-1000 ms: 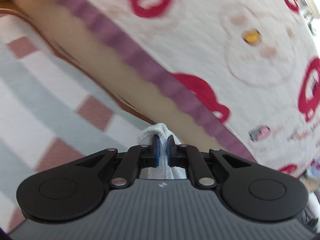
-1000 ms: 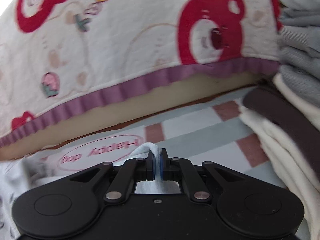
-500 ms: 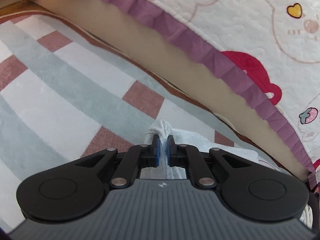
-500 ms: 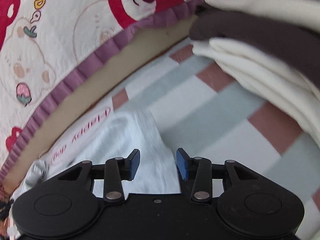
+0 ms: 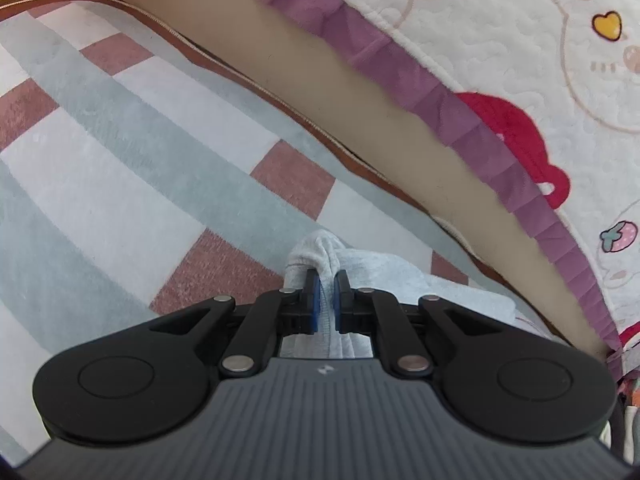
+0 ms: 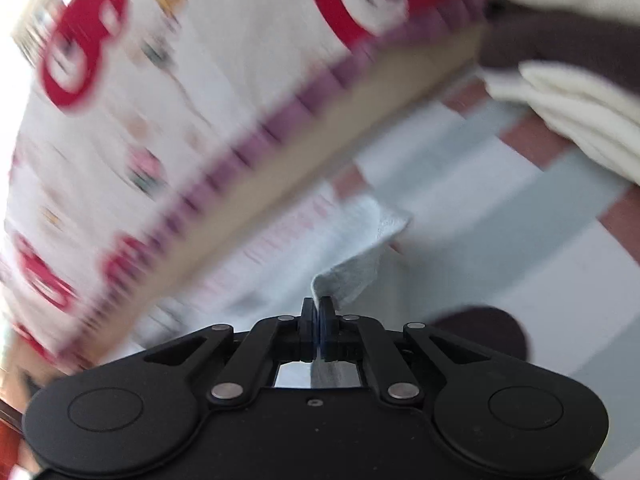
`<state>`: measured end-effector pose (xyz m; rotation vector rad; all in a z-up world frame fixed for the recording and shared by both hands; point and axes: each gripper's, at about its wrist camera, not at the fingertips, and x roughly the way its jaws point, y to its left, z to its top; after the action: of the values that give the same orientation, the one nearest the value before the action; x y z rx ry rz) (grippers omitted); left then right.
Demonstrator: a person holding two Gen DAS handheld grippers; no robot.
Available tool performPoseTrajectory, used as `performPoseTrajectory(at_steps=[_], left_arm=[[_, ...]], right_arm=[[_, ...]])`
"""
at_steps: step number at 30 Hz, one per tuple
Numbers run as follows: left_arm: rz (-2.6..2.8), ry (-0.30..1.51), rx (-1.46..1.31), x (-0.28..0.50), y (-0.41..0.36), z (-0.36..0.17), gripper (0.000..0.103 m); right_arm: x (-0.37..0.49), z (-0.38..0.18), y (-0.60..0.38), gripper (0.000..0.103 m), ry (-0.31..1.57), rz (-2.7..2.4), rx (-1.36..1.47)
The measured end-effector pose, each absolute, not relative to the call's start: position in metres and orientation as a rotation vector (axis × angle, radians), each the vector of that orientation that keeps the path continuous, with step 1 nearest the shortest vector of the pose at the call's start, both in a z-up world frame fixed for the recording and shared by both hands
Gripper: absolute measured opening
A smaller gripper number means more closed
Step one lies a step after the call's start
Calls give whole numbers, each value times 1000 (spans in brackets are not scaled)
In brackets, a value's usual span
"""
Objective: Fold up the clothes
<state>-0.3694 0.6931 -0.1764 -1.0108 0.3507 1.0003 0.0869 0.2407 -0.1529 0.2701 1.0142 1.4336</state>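
Fabric is pinched in both handheld grippers, low over a checked rug point(image 5: 132, 160) of pale green, white and dusty pink squares. The left gripper point(image 5: 325, 297) has its blue-padded fingers point(image 5: 314, 300) closed on a bunched fold of a pale grey-white garment point(image 5: 372, 268). From that fold the cloth spreads away over the rug, toward the side of a bed. The bed's tan side panel point(image 5: 360, 92) runs diagonally just beyond the garment. Above it hangs a white quilted bedspread point(image 5: 500, 40) with a purple ruffled hem, red bear shapes and a small yellow heart.

The right wrist view is heavily blurred. The right gripper point(image 6: 319, 322) has its fingers pressed together on a thin corner of the same pale garment point(image 6: 352, 276). That corner rises from the jaws and leads to cloth lying flat on the rug point(image 6: 500, 240), close against the bed. Faint pink printing shows on the flat part, too smeared to read. The bedspread point(image 6: 200, 80) fills the upper part of this view. Beside the bed, at the far edge of the rug from the garment, sits a stack of folded clothes point(image 6: 580, 112): cream layers with a dark brown one between them. A dark rounded shape lies just beside the right gripper's body; what it is cannot be made out.
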Motion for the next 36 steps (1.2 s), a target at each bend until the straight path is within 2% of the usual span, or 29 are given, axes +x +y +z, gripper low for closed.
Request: performPoseTrajectory(at_steps=[5,9,11,18,20,22,26,29,34,36], left_arm=[[973,291,-1051,-378,690,-171,6],[949,269,-1099,-385,689,-169,6],[969,312,-1091,-385,689,-169,6],[999,400,-884,-370,674,-146,9],[1005,423,-823,-366,669,-139,14],[1011,445,-761,-362,664,-132,27],[933,442,-677,-351,654,-121,31],[725,436,-689,-329,647,-123,43],[615,542,-712,-270,639,-136,51],[626,600,-699,-245,641,-141,51]], right_arm=[[91,-127,207,4,943,1547,551],[92,-132,201,4,964,1504,516],[93,-135,198,4,975,1483,499],[95,-144,188,4,1010,1406,438],[95,-147,191,4,1022,1394,425],[95,-148,195,4,1029,1391,402],[95,-149,197,7,1037,1408,378],[90,-151,207,7,1052,1422,345],[83,-160,222,8,1078,1424,263],[81,-163,227,16,1075,1409,233]])
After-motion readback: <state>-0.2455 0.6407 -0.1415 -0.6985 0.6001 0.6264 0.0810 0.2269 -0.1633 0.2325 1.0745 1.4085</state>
